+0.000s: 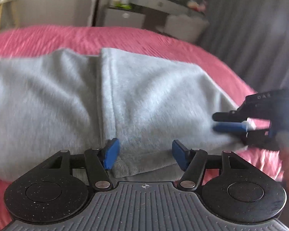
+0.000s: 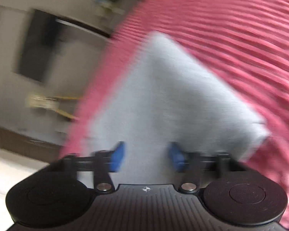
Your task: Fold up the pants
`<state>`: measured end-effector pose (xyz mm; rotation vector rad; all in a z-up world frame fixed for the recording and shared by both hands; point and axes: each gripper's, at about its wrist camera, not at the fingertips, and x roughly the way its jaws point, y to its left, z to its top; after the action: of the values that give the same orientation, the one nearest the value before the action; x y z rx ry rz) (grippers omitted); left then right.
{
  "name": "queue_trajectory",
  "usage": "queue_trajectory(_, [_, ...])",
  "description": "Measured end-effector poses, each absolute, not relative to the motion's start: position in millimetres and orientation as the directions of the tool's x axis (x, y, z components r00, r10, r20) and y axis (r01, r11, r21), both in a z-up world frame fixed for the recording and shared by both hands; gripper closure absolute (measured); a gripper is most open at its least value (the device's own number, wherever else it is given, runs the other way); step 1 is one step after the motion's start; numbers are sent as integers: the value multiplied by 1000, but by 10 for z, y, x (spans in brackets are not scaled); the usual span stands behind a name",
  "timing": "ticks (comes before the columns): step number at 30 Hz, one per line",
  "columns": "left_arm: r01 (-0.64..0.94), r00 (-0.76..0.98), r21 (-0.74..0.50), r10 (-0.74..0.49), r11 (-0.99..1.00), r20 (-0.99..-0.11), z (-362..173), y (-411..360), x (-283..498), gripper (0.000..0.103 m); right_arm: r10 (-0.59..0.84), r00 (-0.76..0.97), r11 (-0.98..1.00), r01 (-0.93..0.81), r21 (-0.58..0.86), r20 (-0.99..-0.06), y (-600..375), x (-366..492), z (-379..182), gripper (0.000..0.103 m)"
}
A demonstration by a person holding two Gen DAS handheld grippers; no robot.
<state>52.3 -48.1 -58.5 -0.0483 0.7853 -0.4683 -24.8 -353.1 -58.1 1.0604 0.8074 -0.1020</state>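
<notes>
The grey pants (image 1: 136,96) lay already folded on the pink bedspread (image 1: 163,38), with the left gripper (image 1: 144,155) and right gripper (image 2: 146,156) both wide open, holding nothing, so the next fold probably needed even grips on matching corners.

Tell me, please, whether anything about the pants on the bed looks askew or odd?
Nothing stands out. The grey pants lie folded in layers on the pink bedspread, with only soft wrinkles. Both views are motion-blurred, so fine flaws would not show.
</notes>
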Motion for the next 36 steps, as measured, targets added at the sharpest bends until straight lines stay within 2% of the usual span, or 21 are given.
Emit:
queue_trajectory(2, [400, 614, -176, -406, 899, -677, -585, -542, 509, 36, 317, 737, 391, 472, 790, -597, -3729, -349, -733, 93])
queue_trajectory(3, [407, 615, -168, -405, 898, -677, -595, -557, 502, 36, 310, 749, 353, 481, 802, -586, -3830, -396, -760, 99])
queue_trajectory(4, [410, 614, -165, -405, 897, -678, -600, -550, 511, 36, 277, 753, 382, 483, 788, -596, -3912, -430, -739, 103])
queue_trajectory(6, [403, 608, -172, -403, 899, -684, -587, -550, 534, 36, 184, 753, 486, 488, 725, -631, -3981, -473, -619, 103])
queue_trajectory(7, [394, 604, -185, -405, 900, -686, -571, -529, 549, 35, 138, 752, 528, 495, 690, -645, -3974, -478, -534, 101])
queue_trajectory(9, [379, 593, -217, -416, 900, -690, -539, -490, 573, 35, 59, 760, 627, 476, 617, -647, -3889, -411, -312, 90])
queue_trajectory(10, [370, 592, -228, -418, 900, -689, -526, -468, 579, 35, 47, 771, 668, 448, 594, -635, -3839, -334, -226, 82])
queue_trajectory(11, [364, 592, -236, -419, 901, -689, -520, -443, 579, 33, 63, 779, 702, 410, 583, -624, -3773, -225, -168, 79])
queue_trajectory(13, [340, 603, -248, -413, 907, -683, -481, -340, 593, 27, 137, 767, 748, 334, 573, -627, -3637, 84, -124, 77])
queue_trajectory(16, [254, 639, -285, -382, 924, -667, -432, -109, 670, 23, 209, 681, 815, 275, 510, -702, -3471, 587, -248, 77])
queue_trajectory(18, [145, 656, -331, -341, 932, -673, -449, 111, 775, 21, 192, 646, 868, 240, 435, -739, -3372, 798, -336, 77])
queue_trajectory(19, [76, 661, -363, -319, 929, -679, -477, 246, 833, 21, 160, 657, 890, 227, 396, -737, -3342, 817, -333, 77])
queue_trajectory(20, [22, 661, -389, -305, 921, -685, -503, 342, 882, 21, 68, 669, 909, 264, 323, -740, -3335, 853, -295, 76])
queue_trajectory(21, [-41, 656, -419, -292, 907, -696, -538, 453, 936, 21, -120, 646, 919, 360, 161, -754, -3296, 858, -231, 75])
queue_trajectory(22, [-80, 652, -443, -289, 893, -701, -559, 534, 975, 21, -305, 598, 895, 446, -8, -742, -3220, 841, -165, 70])
queue_trajectory(23, [-111, 652, -475, -297, 873, -698, -576, 611, 1009, 21, -334, 610, 889, 458, -24, -719, -3171, 769, -109, 68])
queue_trajectory(25, [-133, 658, -524, -320, 841, -681, -578, 716, 1070, 21, -95, 718, 913, 339, 227, -690, -3126, 501, -64, 47])
queue_trajectory(27, [-141, 674, -520, -304, 842, -674, -549, 778, 1104, 21, 63, 721, 900, 258, 352, -690, -2955, 304, -141, 35])
queue_trajectory(30, [-162, 704, -464, -228, 871, -673, -463, 881, 1109, 21, 125, 674, 912, 211, 352, -728, -2703, 133, -377, 24])
queue_trajectory(33, [-229, 735, -425, -130, 876, -666, -344, 1207, 1005, 20, 136, 676, 903, 216, 371, -724, -2704, 176, -380, 6])
queue_trajectory(36, [-328, 757, -492, -87, 806, -647, -252, 1701, 861, 20, 131, 670, 914, 204, 351, -731, -2659, 215, -448, 6])
